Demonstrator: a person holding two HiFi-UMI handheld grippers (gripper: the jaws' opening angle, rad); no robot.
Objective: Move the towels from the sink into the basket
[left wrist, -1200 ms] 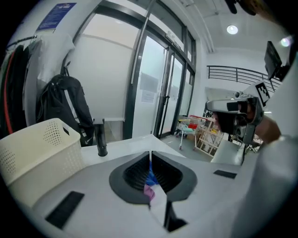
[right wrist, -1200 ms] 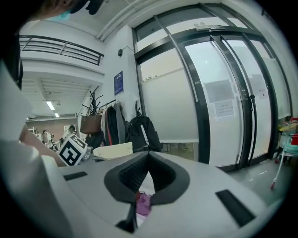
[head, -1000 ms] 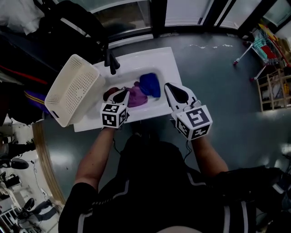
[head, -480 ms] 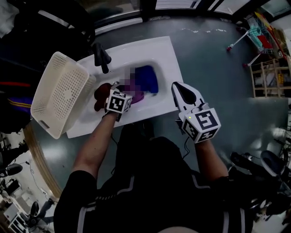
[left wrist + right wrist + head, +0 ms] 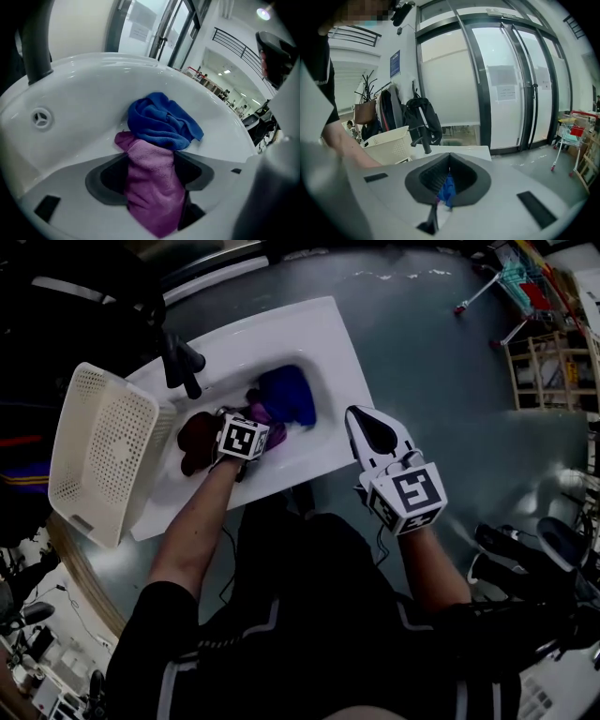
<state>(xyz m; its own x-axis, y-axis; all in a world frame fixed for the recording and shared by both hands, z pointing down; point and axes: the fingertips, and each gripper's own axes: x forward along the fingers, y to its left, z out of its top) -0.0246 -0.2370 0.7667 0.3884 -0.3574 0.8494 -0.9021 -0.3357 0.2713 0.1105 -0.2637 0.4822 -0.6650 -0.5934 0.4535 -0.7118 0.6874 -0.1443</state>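
Three towels lie in the white sink (image 5: 319, 324): a maroon one (image 5: 197, 442) at the left, a purple one (image 5: 260, 413) in the middle and a blue one (image 5: 286, 395) at the right. My left gripper (image 5: 242, 432) points down into the basin. Its jaws have just been opening and now stand wide on either side of the purple towel (image 5: 150, 187), pads apart from it. The blue towel (image 5: 161, 124) lies just beyond. My right gripper (image 5: 361, 418) hovers off the sink's right edge, shut and holding nothing. The cream basket (image 5: 98, 451) stands left of the sink.
A black faucet (image 5: 180, 360) rises at the sink's back left. Grey floor surrounds the sink. A shopping cart (image 5: 525, 287) and a wooden rack (image 5: 544, 362) stand far right. Glass doors (image 5: 506, 89) and a hanging black backpack (image 5: 419, 117) are behind the sink.
The left gripper has dropped from over the sink's front edge into the basin and its jaws have opened around the purple towel. The right gripper has sunk slightly.
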